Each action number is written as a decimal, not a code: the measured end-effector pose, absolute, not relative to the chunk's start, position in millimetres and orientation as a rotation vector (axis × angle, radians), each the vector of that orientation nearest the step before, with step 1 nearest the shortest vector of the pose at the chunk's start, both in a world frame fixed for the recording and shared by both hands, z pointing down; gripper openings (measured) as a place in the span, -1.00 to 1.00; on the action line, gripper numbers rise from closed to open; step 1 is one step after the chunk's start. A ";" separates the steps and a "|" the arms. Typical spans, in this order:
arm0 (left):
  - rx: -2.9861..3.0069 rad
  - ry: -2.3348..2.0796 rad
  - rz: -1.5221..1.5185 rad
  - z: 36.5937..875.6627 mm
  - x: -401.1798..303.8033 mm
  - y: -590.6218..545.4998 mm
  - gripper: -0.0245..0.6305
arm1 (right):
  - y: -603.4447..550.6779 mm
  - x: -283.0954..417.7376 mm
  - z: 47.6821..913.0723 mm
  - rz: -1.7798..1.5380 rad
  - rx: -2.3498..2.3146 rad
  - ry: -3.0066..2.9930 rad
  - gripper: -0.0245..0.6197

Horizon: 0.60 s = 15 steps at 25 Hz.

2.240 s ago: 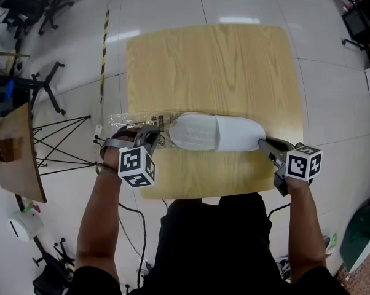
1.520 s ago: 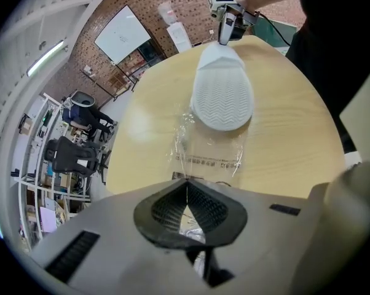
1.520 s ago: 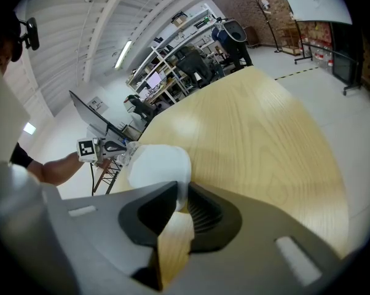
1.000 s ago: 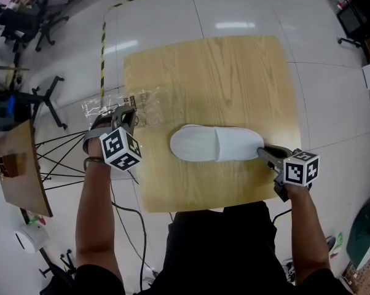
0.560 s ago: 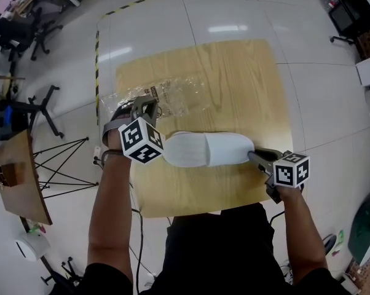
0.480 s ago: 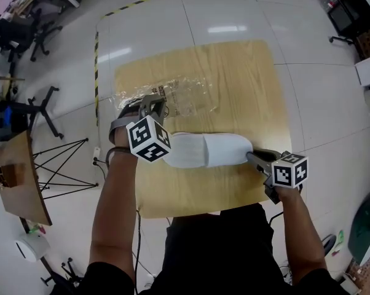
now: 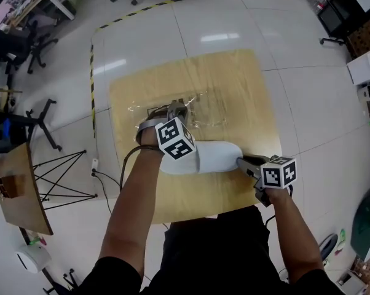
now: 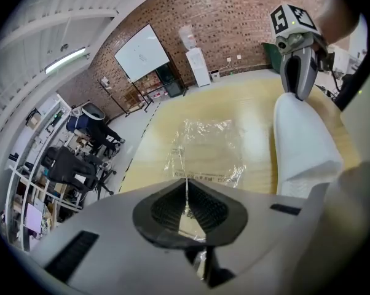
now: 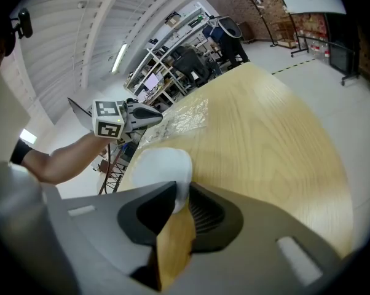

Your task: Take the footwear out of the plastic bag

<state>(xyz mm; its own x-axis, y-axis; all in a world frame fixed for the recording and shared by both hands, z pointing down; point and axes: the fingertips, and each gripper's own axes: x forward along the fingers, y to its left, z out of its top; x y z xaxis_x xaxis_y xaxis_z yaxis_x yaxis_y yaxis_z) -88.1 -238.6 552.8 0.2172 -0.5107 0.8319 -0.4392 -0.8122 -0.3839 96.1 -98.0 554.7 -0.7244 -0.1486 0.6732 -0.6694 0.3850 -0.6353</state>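
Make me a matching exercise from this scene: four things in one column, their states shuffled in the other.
1 slipper
2 plastic bag
3 left gripper
4 right gripper

A shut on clear film
B white, lying bare on the table
C clear, empty
D gripping the footwear's end

Pairs: 1-B, 2-C, 3-A, 4-D.
The right gripper's jaws have just been opening slightly, with the slipper's end between them.

Wooden table — slipper, plastic bag
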 end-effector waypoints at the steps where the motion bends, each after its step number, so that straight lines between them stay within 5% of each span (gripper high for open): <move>1: -2.407 0.944 -1.682 554.1 -86.7 -239.7 -0.84 | -98.0 97.2 554.6 1.328 0.705 -2.124 -0.68; 4: -2.451 0.983 -1.658 547.8 -85.4 -236.6 -0.72 | -93.8 106.3 550.5 1.299 0.726 -2.106 -0.49; 9: -2.508 1.080 -1.546 511.7 -96.6 -212.0 -0.73 | -78.5 130.1 528.0 1.211 0.879 -2.103 -0.48; 15: -2.949 1.337 -1.089 452.8 -95.4 -119.7 -0.90 | -38.7 123.7 450.5 1.116 1.133 -2.353 -0.92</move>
